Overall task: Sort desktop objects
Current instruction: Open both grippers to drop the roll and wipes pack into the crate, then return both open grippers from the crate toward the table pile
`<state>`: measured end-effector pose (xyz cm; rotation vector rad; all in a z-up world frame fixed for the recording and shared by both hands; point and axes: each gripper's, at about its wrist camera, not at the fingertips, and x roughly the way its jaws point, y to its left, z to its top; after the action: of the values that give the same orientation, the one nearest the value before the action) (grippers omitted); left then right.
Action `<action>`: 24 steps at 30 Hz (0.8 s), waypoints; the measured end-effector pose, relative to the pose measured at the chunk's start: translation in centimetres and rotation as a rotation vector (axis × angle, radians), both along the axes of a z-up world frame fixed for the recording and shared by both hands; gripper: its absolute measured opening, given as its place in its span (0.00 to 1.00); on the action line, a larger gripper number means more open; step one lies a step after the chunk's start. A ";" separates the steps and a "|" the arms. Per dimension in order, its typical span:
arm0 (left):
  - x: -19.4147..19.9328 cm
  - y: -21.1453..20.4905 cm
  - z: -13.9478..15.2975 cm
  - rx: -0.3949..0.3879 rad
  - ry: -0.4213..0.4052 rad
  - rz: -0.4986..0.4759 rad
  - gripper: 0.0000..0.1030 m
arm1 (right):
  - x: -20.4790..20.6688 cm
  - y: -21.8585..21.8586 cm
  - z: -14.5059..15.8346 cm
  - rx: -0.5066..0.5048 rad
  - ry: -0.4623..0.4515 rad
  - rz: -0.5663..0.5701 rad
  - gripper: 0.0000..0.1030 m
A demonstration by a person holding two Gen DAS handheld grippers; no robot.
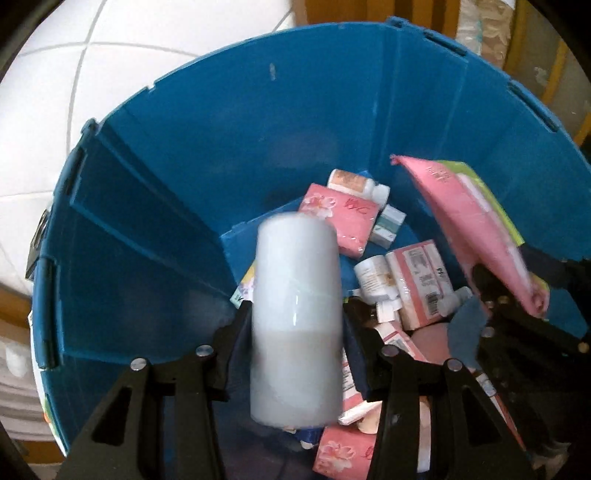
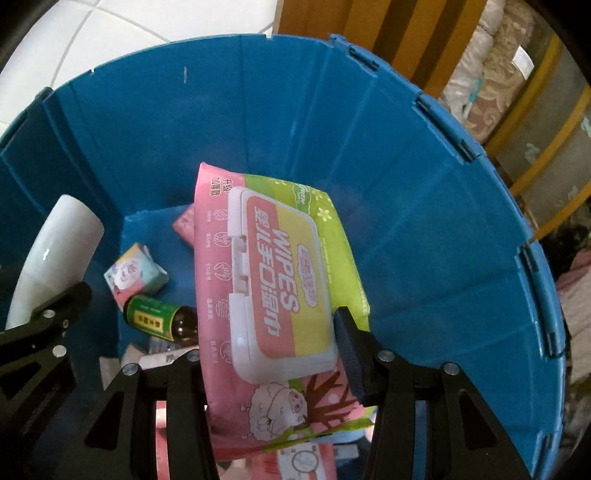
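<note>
Both tongs hang over a blue bin (image 2: pixel 424 206) on white floor tiles (image 1: pixel 44 92), with wooden furniture (image 2: pixel 399 33) behind. The left tongs (image 1: pixel 295 325) grasp a white bottle (image 1: pixel 297 314); the right tongs (image 2: pixel 273 350) grasp a wipes pack (image 2: pixel 273 280), above the small boxes (image 1: pixel 340 218) lying inside.

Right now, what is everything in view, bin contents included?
bin: one, blue, around everything, on white tiled floor
white bottle: one, between left gripper's fingers, above the bin's contents
wipes pack: one, pink and green with white lid, between right gripper's fingers
tissue packs: several, pink, on bin bottom
small bottles: a few, white, among the packs
brown bottle: one, green label, lying on bin bottom
small box: one, pastel, beside brown bottle
left gripper: black, closed on white bottle
right gripper: black, closed on wipes pack
</note>
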<state>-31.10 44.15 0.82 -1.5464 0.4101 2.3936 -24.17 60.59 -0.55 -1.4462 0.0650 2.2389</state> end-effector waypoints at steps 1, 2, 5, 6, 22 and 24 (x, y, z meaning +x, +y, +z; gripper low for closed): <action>-0.2 0.0 0.3 0.009 0.009 -0.005 0.52 | -0.2 0.7 0.0 -0.003 -0.002 0.001 0.47; -0.3 0.0 0.7 0.012 0.022 -0.008 0.60 | -0.4 1.1 0.0 -0.005 -0.003 0.004 0.47; -0.8 0.1 1.5 0.012 0.038 -0.013 0.66 | -1.1 1.4 0.4 0.011 -0.002 0.006 0.48; -1.0 0.1 1.6 0.013 0.040 -0.015 0.66 | -1.2 1.4 0.4 0.019 -0.004 0.005 0.48; -0.2 -1.8 6.0 0.134 0.112 0.048 0.66 | 0.5 1.2 4.6 0.041 0.124 -0.007 0.86; 0.9 -3.3 8.6 0.184 0.147 0.037 0.66 | 1.5 0.8 6.5 0.050 0.173 -0.009 0.95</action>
<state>-30.19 40.86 9.45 -1.3166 0.1844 2.5032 -22.65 61.38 5.90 -1.2213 0.0705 2.3370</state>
